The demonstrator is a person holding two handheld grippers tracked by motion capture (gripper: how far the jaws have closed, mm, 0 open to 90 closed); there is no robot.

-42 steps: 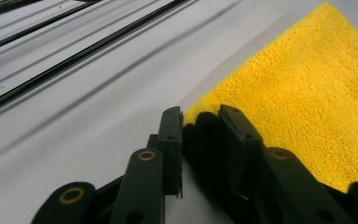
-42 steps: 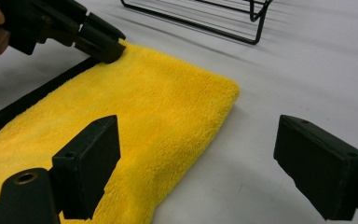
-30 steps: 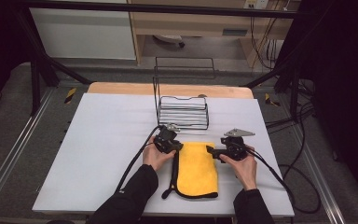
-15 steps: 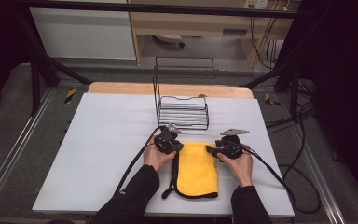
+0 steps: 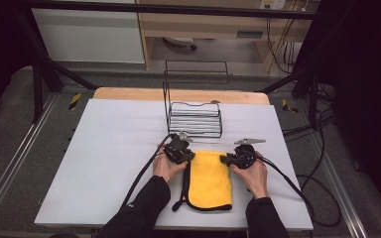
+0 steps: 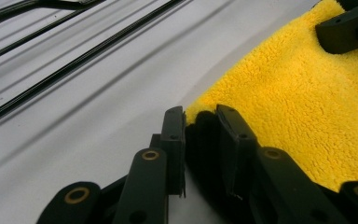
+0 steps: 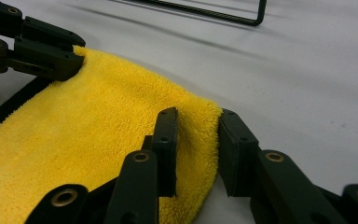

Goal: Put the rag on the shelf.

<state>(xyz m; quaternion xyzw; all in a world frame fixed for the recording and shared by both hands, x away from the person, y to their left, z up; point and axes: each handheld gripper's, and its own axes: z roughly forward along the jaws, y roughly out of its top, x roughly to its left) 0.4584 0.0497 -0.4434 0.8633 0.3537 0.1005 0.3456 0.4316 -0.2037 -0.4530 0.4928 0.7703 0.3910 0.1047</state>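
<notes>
Two grippers work on one yellow cloth [image 5: 209,178], which lies flat on the white table [image 5: 109,148] near its front edge, just in front of a single black wire rack [image 5: 194,119]. The cloth has a black trim along its left and lower edges. At the far left corner, the left gripper [image 5: 188,154] is clamped on that corner, the dark edge pinched between its jaws. At the far right corner, the right gripper [image 5: 224,159] has just been closing; its jaws flank the cloth's edge, which bunches between them, apparently pinched.
</notes>
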